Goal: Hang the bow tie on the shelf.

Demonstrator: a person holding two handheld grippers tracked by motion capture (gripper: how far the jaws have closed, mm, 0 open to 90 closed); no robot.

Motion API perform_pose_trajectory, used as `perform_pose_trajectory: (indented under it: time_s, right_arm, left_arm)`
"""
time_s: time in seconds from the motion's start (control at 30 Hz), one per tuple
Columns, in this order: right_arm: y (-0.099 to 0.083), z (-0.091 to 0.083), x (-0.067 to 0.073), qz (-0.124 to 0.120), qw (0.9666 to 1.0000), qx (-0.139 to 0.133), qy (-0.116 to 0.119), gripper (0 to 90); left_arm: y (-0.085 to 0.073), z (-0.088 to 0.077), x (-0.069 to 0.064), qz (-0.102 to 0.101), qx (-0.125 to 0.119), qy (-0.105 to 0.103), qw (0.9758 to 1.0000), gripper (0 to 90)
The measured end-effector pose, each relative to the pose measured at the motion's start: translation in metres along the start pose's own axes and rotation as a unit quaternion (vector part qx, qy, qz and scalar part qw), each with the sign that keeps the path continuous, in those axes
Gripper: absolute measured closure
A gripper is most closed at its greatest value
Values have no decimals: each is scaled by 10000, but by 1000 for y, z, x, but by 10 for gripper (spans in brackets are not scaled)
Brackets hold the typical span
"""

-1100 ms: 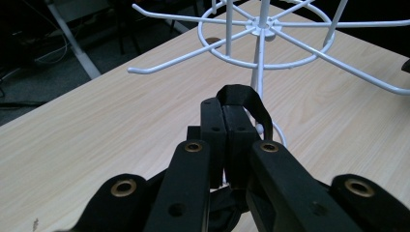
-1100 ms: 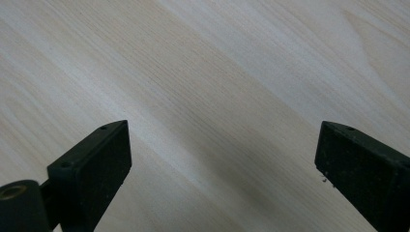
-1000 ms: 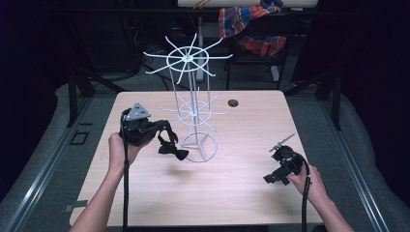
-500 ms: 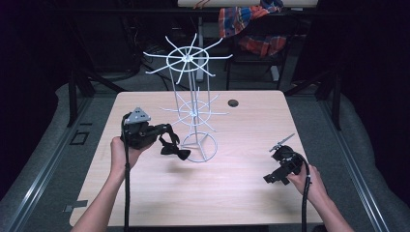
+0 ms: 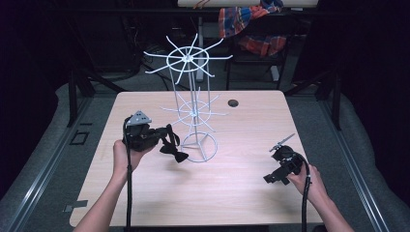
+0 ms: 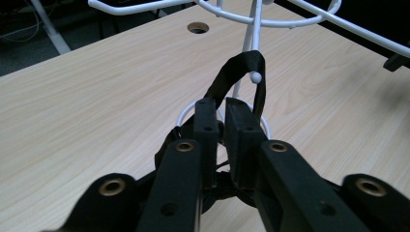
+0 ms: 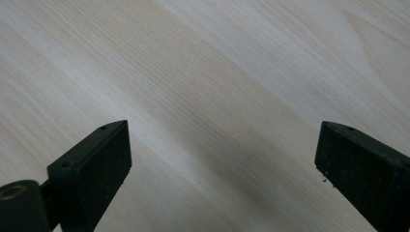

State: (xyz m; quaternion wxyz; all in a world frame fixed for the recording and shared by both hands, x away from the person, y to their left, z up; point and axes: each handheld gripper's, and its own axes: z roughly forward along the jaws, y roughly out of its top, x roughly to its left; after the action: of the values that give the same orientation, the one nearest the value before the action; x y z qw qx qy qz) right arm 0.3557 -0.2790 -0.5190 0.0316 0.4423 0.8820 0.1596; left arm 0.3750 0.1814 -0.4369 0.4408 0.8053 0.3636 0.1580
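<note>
A white wire display rack (image 5: pixel 193 111) stands in the middle of the table. My left gripper (image 5: pixel 167 137) is just left of the rack's base ring and grips a black bow tie (image 5: pixel 174 155) by its strap. In the left gripper view the strap loop (image 6: pixel 237 67) rises from between the nearly closed jaws (image 6: pixel 221 104) and curls over a ball-tipped hook (image 6: pixel 256 77). The jaws have just been opening slightly, with the strap still between them. My right gripper (image 5: pixel 276 174) rests low over the table at the right, open, with bare wood between its jaws (image 7: pixel 222 159).
A round cable hole (image 5: pixel 233 103) sits in the table (image 5: pixel 251 203) behind the rack. The rack's arms (image 5: pixel 159 67) spread wide at two heights. A chair with a plaid cloth (image 5: pixel 251 24) stands beyond the far edge.
The left gripper and bow tie have shifted only slightly beside the rack. The right gripper has stayed where it was.
</note>
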Motion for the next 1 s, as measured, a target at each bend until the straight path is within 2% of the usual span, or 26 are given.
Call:
perform_pose_trajectory:
  time_s: [0.07, 0.1, 0.17, 0.23, 0.4, 0.43, 0.47, 0.5, 0.53, 0.57, 0.6, 0.63, 0.67, 0.77, 0.8, 0.87, 1.0]
  right_arm:
    - [1, -1, 0, -59, 10000, 63, 35, 54]
    - [-1, 1, 2, 100, 9998, -161, 24, 54]
    - [-1, 1, 2, 91, 9998, -149, 21, 54]
    - [-1, 1, 2, 99, 9998, -159, 15, 54]
    - [0, 2, 3, 103, 9997, -199, 47, 54]
    - [0, 2, 3, 95, 9998, -194, 45, 55]
    - [2, -1, 1, -82, 10000, 48, 25, 54]
    - [1, 0, 2, 3, 10000, -50, 2, 54]
    - [-1, 4, 5, 223, 9991, -348, 64, 54]
    - [2, -2, 1, -99, 9999, 61, 34, 54]
    - [1, -1, 3, 12, 10000, -60, 29, 55]
    - [1, -1, 2, 19, 10000, -72, 51, 54]
    - [1, -1, 2, -23, 10000, -41, -25, 54]
    - [2, -2, 2, -63, 10000, -2, 38, 54]
    - [1, -1, 3, 9, 10000, -81, 42, 54]
    - [1, -1, 3, 5, 10000, -80, 43, 54]
    - [1, -3, 2, -64, 10000, -16, 32, 54]
  left_arm:
    - [0, -1, 1, -34, 10, -17, 10000, 769]
    - [-1, -2, 2, -88, -21, -65, 9999, 740]
    - [-2, -3, 4, -158, -5, -107, 9998, 679]
    - [-4, -6, 6, -219, 23, -115, 9997, 655]
    - [-7, -12, 10, -372, 4, -79, 9993, 518]
    - [-7, -13, 10, -417, 16, -90, 9991, 486]
    - [-7, -15, 10, -424, 34, -72, 9991, 450]
    - [-8, -16, 10, -426, 33, -60, 9991, 423]
    - [-8, -18, 10, -449, 65, -39, 9990, 391]
    - [-9, -19, 9, -440, 75, 4, 9990, 352]
    - [-9, -21, 9, -433, 88, 28, 9990, 335]
    - [-10, -22, 9, -411, 101, 35, 9991, 316]
    - [-11, -23, 9, -410, 116, 44, 9991, 294]
    - [-12, -27, 8, -409, 140, 51, 9991, 254]
    - [-12, -28, 8, -427, 137, 52, 9990, 241]
    - [-13, -30, 8, -438, 137, 84, 9989, 220]
    - [-16, -35, 5, -392, 240, 213, 9987, 180]
